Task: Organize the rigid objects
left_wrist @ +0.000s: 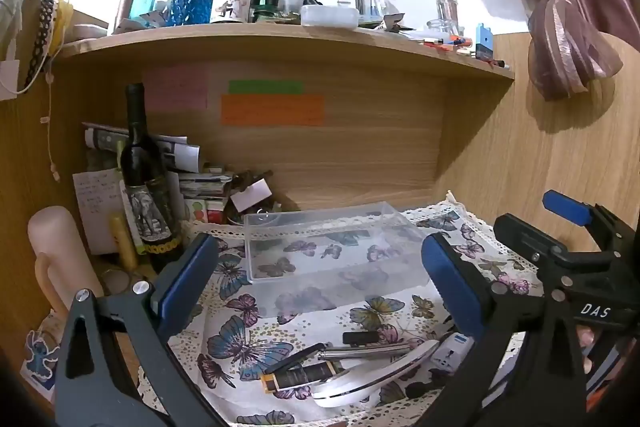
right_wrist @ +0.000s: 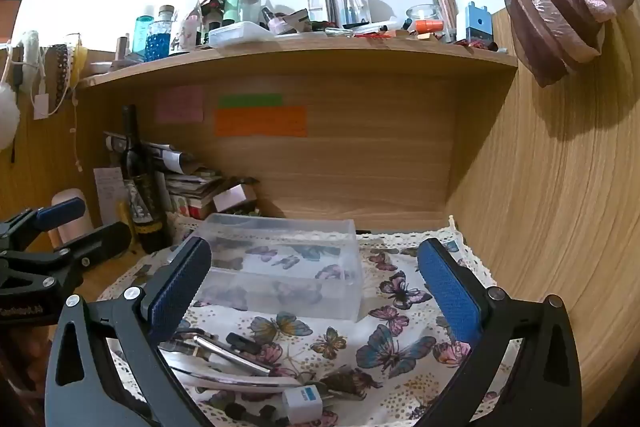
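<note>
A desk alcove is shown, lined in wood, with a butterfly-print cloth [left_wrist: 256, 311] spread over its floor. A clear plastic box [left_wrist: 332, 247], open-topped and seemingly empty, is set on the far middle of the cloth. The things to be organized are heaped on the near edge: a metal pen [left_wrist: 366, 350], a small black clip [left_wrist: 360, 337], a dark lighter-like bar [left_wrist: 298, 379], a curved white-and-chrome piece [left_wrist: 376, 377] and a white charger plug [right_wrist: 302, 403].

The left gripper [left_wrist: 320, 283] is held above the cloth with its jaws spread wide and nothing between them. The right gripper [right_wrist: 316, 287] is likewise spread wide and empty, poised over the near pile.

The items are overlapped and touching, so a pinch on one is judged likely to drag or scatter its neighbours; the round pen could be rolled off the near edge. The loose cloth could be snagged and bunched by a fingertip, and the light box could be pushed along it. A dark wine bottle [left_wrist: 146, 183] stands upright just left of the cloth, beside stacked papers; a wide swing by the left gripper could topple it.

Open room is found between box and pile and on the right of the cloth. Movement is bounded by the right wall, the back panel and the cluttered shelf [left_wrist: 280, 39] overhead.
</note>
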The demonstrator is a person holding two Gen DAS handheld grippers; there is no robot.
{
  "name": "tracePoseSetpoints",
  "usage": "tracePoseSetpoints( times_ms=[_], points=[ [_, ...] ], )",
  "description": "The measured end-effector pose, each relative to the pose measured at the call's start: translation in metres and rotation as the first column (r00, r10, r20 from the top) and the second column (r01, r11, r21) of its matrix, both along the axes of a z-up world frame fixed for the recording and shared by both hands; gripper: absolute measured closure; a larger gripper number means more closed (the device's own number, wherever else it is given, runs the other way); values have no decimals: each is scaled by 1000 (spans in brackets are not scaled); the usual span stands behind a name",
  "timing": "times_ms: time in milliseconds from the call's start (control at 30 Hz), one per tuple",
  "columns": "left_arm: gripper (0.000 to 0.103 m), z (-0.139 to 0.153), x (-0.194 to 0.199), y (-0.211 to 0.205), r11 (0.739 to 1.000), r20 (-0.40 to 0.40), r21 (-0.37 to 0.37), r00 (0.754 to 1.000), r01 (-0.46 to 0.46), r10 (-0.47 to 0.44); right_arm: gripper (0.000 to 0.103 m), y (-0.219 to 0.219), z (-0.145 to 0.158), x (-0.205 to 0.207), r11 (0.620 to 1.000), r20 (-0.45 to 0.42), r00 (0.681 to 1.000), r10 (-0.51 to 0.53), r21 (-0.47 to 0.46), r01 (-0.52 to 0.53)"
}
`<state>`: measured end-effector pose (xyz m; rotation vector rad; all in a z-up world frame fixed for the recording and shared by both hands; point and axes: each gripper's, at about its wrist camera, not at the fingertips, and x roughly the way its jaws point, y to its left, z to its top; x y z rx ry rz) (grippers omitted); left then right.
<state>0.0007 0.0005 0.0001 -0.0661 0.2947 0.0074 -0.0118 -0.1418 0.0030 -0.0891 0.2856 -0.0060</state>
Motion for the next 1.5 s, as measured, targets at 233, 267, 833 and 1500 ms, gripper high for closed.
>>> tracePoseSetpoints(
  times_ms=[233,267,833,1500],
  points=[
    [0,0,4,0,1000,10,7,1000,9,-9,0,-1,0,0,1000,-5,1000,4,16,-4],
    [0,0,6,1,1000,9,5,1000,11,-12,0,-1,0,0,1000,-6,1000,3,17,-2],
    [0,4,-1,-1,1000,27,29,1000,-7,6,0,0,1,-2,1000,-2,1000,3,21,-3],
    [0,7,-3,-3,1000,34,27,999,-2,1,0,7,2,-2,1000,-7,1000,10,22,-10]
  ],
)
